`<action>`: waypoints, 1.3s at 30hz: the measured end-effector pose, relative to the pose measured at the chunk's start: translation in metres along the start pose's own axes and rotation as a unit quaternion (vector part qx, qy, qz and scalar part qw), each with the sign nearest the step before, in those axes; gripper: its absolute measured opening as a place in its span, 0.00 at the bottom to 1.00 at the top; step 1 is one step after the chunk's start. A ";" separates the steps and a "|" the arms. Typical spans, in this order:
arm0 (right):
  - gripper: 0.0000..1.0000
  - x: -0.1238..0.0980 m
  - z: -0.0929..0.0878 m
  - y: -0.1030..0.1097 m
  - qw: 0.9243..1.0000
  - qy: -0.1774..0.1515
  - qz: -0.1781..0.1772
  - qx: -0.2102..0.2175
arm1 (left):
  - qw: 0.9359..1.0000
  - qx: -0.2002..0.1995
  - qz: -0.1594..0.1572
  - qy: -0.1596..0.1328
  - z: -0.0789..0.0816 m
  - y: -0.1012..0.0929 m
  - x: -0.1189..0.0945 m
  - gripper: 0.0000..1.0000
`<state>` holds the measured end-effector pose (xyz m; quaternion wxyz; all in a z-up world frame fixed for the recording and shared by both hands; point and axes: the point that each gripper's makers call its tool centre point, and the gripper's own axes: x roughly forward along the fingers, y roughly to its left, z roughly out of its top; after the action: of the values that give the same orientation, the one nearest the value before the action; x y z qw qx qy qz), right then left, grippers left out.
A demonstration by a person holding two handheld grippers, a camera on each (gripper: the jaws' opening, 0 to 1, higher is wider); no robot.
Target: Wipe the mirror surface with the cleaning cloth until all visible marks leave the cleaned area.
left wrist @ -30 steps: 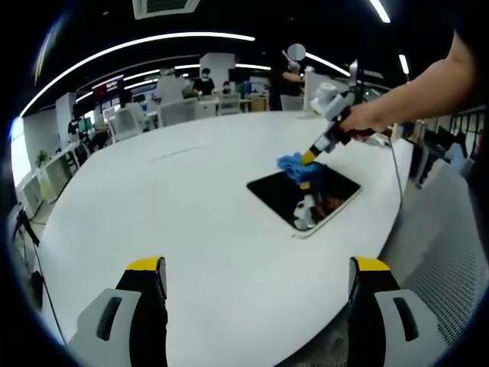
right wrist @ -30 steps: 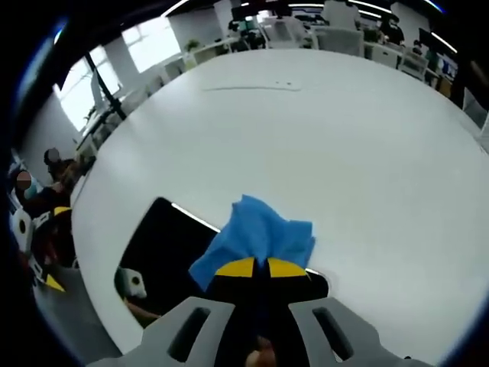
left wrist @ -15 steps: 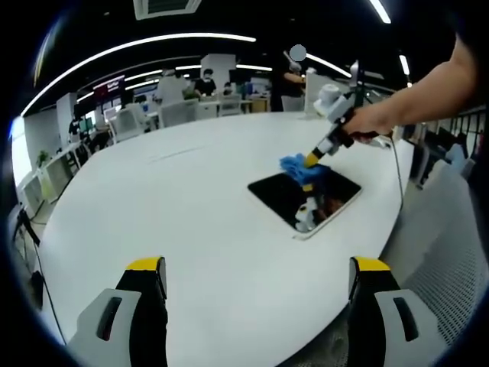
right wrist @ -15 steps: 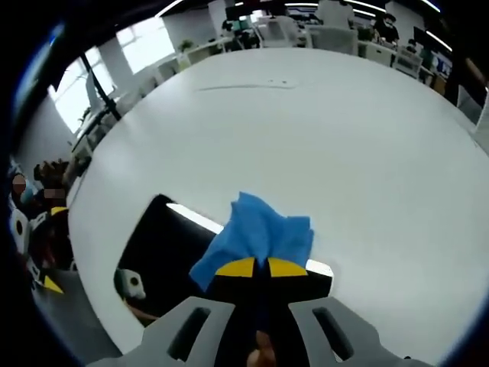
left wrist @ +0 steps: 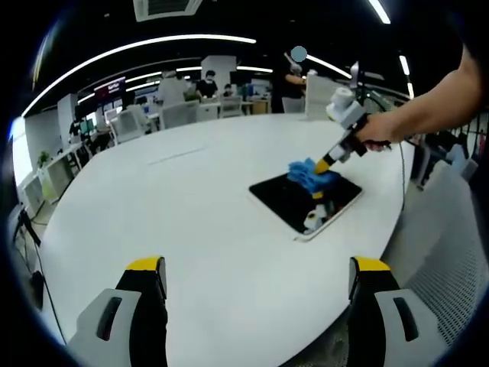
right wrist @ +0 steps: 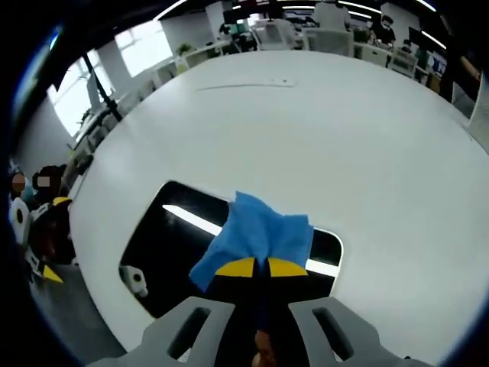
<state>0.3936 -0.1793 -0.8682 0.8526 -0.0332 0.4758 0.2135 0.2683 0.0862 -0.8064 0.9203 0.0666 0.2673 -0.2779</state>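
White table (left wrist: 191, 222), broad. Mirror (left wrist: 294, 200) lies flat at its 3 o'clock edge. Right gripper (right wrist: 255, 267) jaws pinch blue cloth (right wrist: 256, 233), pressed on mirror's 12 o'clock end. Left gripper (left wrist: 256, 279) jaws spread, idle. Wiping seemingly midway; marks too dark to make out.

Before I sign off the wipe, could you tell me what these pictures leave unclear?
- Marks on the mirror: too small in the left gripper view; in the right gripper view, dark reflections mask them.
- Mirror under the blue cloth: hidden by it and the right claw.
- Mirror's near edge: hidden behind the claw's body, right gripper view.
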 end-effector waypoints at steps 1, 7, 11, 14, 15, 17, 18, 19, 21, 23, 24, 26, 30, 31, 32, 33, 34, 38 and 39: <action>0.00 -0.001 -0.001 0.001 1.000 -0.001 -0.001 0.003 | 1.000 -0.001 0.001 -0.001 0.000 0.000 0.000 0.99; 0.00 -0.005 -0.009 0.005 1.000 -0.004 -0.012 0.013 | 1.000 0.004 -0.002 0.000 0.000 -0.002 0.000 0.99; 0.00 -0.007 -0.015 0.008 1.000 -0.003 -0.023 0.004 | 1.000 -0.005 -0.014 -0.001 -0.001 -0.005 0.001 0.99; 0.00 -0.009 -0.019 0.008 1.000 -0.003 -0.020 0.016 | 1.000 0.000 -0.011 -0.002 0.000 -0.005 0.000 0.99; 0.00 -0.011 -0.020 0.009 1.000 -0.001 -0.020 0.017 | 1.000 -0.001 -0.010 -0.002 0.000 -0.004 0.000 0.99; 0.00 -0.014 -0.024 0.012 1.000 0.003 -0.017 0.019 | 1.000 0.003 -0.003 0.000 0.000 -0.002 -0.001 0.99; 0.00 -0.016 -0.027 0.014 1.000 0.005 -0.016 0.017 | 1.000 0.004 -0.001 -0.001 0.000 -0.001 -0.001 0.99; 0.00 -0.016 -0.028 0.014 1.000 0.005 -0.015 0.014 | 1.000 0.005 0.002 -0.002 0.001 -0.001 -0.001 0.99; 0.00 -0.018 -0.032 0.015 1.000 0.006 -0.013 0.013 | 1.000 0.003 0.008 -0.002 0.000 0.003 -0.002 0.99; 0.00 -0.020 -0.036 0.017 1.000 0.007 -0.010 0.015 | 1.000 -0.002 0.014 -0.001 0.000 0.004 -0.002 0.99; 0.00 -0.021 -0.037 0.017 1.000 0.008 -0.009 0.018 | 1.000 -0.001 0.015 -0.001 0.000 0.005 -0.002 0.99; 0.00 -0.022 -0.038 0.018 1.000 0.010 -0.008 0.021 | 1.000 0.001 0.017 0.004 -0.002 0.006 -0.002 0.99; 0.00 -0.024 -0.043 0.021 0.999 0.013 -0.002 0.031 | 1.000 0.005 0.013 0.008 -0.003 0.005 -0.002 0.99; 0.00 -0.025 -0.044 0.022 0.999 0.015 -0.001 0.033 | 1.000 0.005 0.011 0.007 -0.003 0.005 -0.002 0.99; 0.00 -0.026 -0.046 0.023 0.999 0.019 0.001 0.038 | 1.000 0.007 0.013 0.005 -0.002 0.005 -0.003 0.99; 0.00 -0.026 -0.046 0.024 0.999 0.020 0.002 0.040 | 1.000 0.008 0.014 0.006 -0.002 0.006 -0.003 0.99; 0.00 -0.026 -0.048 0.025 0.998 0.024 0.003 0.052 | 1.000 0.008 0.013 0.006 -0.002 0.006 -0.003 0.99; 0.00 -0.028 -0.050 0.027 0.997 0.030 0.006 0.071 | 1.000 0.009 0.024 0.004 -0.001 0.009 -0.004 0.96; 0.00 -0.028 -0.051 0.027 0.997 0.031 0.006 0.071 | 0.999 0.024 0.025 0.008 -0.002 0.009 -0.006 0.92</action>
<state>0.3292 -0.1771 -0.8685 0.8364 0.0240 0.5161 0.1830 0.2685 0.0967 -0.8050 0.9229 0.0974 0.2660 -0.2609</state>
